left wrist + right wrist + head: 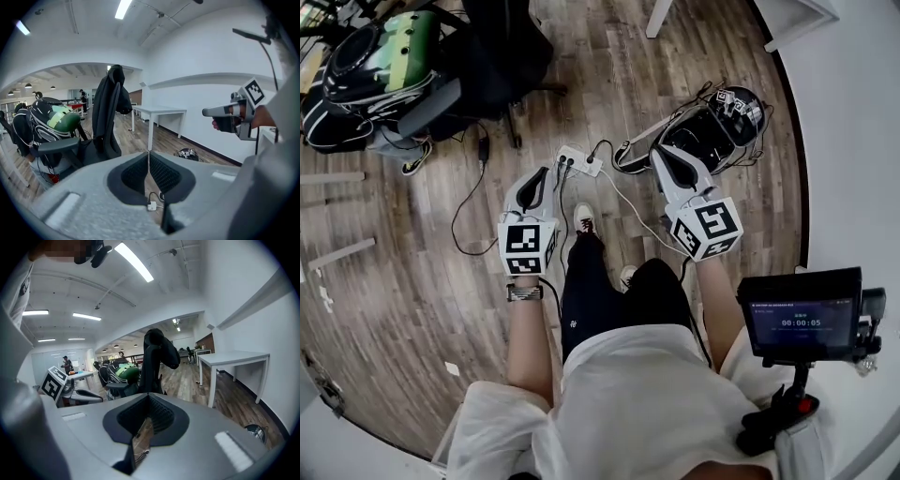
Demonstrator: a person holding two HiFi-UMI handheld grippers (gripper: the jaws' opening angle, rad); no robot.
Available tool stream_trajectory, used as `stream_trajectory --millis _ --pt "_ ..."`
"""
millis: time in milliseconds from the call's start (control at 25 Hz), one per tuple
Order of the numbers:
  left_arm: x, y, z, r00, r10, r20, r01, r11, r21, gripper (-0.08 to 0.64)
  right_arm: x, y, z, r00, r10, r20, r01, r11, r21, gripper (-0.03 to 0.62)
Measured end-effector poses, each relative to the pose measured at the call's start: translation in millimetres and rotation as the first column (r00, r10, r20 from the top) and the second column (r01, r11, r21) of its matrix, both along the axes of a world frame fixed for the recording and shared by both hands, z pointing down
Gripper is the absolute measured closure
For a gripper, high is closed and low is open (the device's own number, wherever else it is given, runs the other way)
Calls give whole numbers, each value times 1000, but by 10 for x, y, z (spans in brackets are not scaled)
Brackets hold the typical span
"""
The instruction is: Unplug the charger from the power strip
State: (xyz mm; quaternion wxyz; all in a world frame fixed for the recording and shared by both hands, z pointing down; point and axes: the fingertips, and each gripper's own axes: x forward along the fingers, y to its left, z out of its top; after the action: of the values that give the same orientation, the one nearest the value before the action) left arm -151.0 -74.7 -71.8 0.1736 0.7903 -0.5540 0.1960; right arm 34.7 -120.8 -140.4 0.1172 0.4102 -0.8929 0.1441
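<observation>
Wood floor (412, 253) job | strip (577, 156) lies just past the feet, charger (592, 167) plugged in its right end | left gripper (547, 172), right gripper (657, 155): fingers pinched together, empty, flanking the strip | guessing one steadies, one pulls

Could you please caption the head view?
Left tongs and right tongs, both shut and empty, flank the floor's power strip.

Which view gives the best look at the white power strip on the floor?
The head view: the power strip lies whole on the floor, with plugs in it. The left gripper view shows only a small white bit below its fingers, probably it. The right gripper view shows no strip clearly.
</observation>
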Motion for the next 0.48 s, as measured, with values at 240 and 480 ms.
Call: stream_trajectory --millis 240,480 --pt "-106 -103 693 1000 0 -31 0 1000 -7 544 -239 -65 682 998 -62 -10 62 998 19 591" --pt "14 -238 1501 999 30 -40 -31 999 -24 534 -239 -150 1559 998 -65 -8 65 998 -19 591"
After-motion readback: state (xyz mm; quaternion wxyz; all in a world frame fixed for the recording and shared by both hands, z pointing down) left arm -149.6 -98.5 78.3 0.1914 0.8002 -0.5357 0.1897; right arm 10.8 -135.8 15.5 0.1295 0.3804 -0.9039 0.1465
